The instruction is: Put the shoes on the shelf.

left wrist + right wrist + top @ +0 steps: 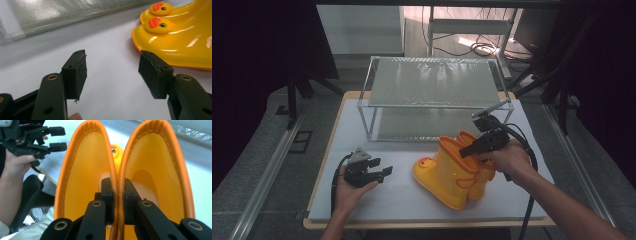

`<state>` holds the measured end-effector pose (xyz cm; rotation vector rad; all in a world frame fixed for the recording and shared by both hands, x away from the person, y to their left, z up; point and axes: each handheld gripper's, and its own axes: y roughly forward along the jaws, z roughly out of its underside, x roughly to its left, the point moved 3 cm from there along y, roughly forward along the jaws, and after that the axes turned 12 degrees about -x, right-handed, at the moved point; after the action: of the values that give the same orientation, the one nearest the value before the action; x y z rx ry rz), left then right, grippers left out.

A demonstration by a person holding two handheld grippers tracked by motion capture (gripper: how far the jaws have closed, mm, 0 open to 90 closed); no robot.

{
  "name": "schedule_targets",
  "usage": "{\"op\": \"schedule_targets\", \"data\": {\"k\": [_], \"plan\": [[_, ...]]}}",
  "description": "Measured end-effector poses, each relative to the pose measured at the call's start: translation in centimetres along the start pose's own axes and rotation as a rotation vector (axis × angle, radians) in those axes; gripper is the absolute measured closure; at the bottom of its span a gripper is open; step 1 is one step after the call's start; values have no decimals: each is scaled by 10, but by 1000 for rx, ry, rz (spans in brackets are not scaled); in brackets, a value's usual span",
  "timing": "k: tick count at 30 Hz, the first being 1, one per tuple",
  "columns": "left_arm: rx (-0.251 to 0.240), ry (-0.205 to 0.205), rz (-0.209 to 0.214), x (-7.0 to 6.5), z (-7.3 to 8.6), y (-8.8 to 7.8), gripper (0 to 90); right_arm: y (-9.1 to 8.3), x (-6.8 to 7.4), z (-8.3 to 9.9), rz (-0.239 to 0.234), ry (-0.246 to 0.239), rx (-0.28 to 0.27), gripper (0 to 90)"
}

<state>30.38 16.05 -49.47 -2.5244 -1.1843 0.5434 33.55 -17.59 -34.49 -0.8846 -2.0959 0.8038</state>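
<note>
The yellow boots (pixel 451 172) stand side by side on the desk (pixel 362 200), right of its middle, their tall shafts touching and their duck-faced toes (pixel 160 24) pointing toward the left hand-held gripper. Seen from the right gripper view, the two shaft openings (pixel 87 170) sit next to each other, orange rims pressed together between them.

The right hand-held gripper (pixel 472 147) reaches down into the tops of the boots, one jaw inside each shaft. Its jaws pinch the two inner walls together, the pads pressed on the rubber. The person's right hand (pixel 507 157) holds it just above the boots.

The left hand-held gripper (pixel 379 170) rests low over the desk, well apart from the boots on their left, held in the left hand (pixel 349 192). Its jaws are spread wide with nothing between them.

Behind the boots stands a clear-walled shelf rack (pixel 432 85), near the desk's far edge.
</note>
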Motion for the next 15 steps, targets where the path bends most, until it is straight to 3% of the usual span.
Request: {"op": "schedule_targets", "data": {"k": [6, 10, 15], "plan": [[1, 2, 1, 0, 0, 0, 395, -16, 2, 0, -7, -40, 1, 826], [5, -3, 1, 1, 1, 1, 395, -26, 3, -1, -7, -98, 10, 826], [5, -6, 7, 1, 1, 2, 395, -31, 2, -2, -11, -119, 19, 826]]}}
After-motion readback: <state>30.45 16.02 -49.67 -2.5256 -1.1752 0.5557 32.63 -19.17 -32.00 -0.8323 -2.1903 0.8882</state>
